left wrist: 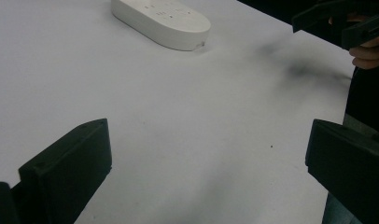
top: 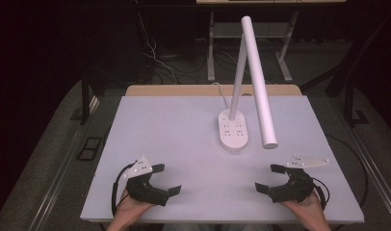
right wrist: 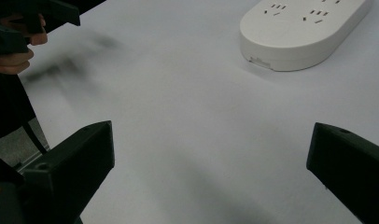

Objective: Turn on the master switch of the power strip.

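White lamp base [top: 233, 130] lies well ahead of both grippers; left gripper [top: 168, 179] and right gripper [top: 266, 177] hold their jaws wide apart, nothing between them.

Table [top: 184, 144]: fills the middle of the high view, with floor to its left, right and behind.
Lamp base [top: 233, 129]: on the table, right of centre, towards the far half.
Lamp post [top: 238, 72]: rises from the far end of the lamp base, leaning to the right.
Lamp head [top: 259, 79]: slopes down from the top of the lamp post towards the near right, its lower end above the table just right of the lamp base.
Cord [top: 221, 92]: runs from the lamp base back over the far table edge.
Left gripper [top: 167, 179]: near-left part of the table, facing right.
Right gripper [top: 267, 177]: near-right part of the table, facing left, well apart from the left gripper.
Lamp base to grippers: beyond and between them, nearer the right gripper.
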`<state>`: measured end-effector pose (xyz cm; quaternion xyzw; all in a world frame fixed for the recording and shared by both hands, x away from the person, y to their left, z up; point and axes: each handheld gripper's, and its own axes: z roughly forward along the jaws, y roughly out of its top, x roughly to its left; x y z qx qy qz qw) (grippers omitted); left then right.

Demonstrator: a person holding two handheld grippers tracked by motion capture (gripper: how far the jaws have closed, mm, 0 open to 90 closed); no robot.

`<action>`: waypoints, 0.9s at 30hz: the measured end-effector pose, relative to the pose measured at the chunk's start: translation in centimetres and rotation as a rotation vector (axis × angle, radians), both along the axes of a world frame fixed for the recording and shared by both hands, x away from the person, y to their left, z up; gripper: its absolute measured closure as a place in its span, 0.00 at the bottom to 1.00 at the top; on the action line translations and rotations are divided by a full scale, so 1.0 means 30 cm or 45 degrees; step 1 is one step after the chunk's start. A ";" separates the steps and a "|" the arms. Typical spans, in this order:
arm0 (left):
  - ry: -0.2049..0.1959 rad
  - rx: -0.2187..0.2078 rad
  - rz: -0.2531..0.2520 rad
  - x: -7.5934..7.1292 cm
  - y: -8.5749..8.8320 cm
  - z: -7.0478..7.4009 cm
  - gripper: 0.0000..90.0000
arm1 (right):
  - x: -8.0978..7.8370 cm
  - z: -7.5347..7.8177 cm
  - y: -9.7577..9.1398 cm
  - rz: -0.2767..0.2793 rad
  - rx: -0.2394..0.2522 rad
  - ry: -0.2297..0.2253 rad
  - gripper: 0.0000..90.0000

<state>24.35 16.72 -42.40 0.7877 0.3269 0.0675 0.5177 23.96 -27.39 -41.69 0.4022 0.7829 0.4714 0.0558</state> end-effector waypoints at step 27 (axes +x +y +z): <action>0.065 0.080 -0.098 0.063 -0.049 0.021 0.00 | -0.001 -0.002 0.004 0.017 -0.004 0.016 0.00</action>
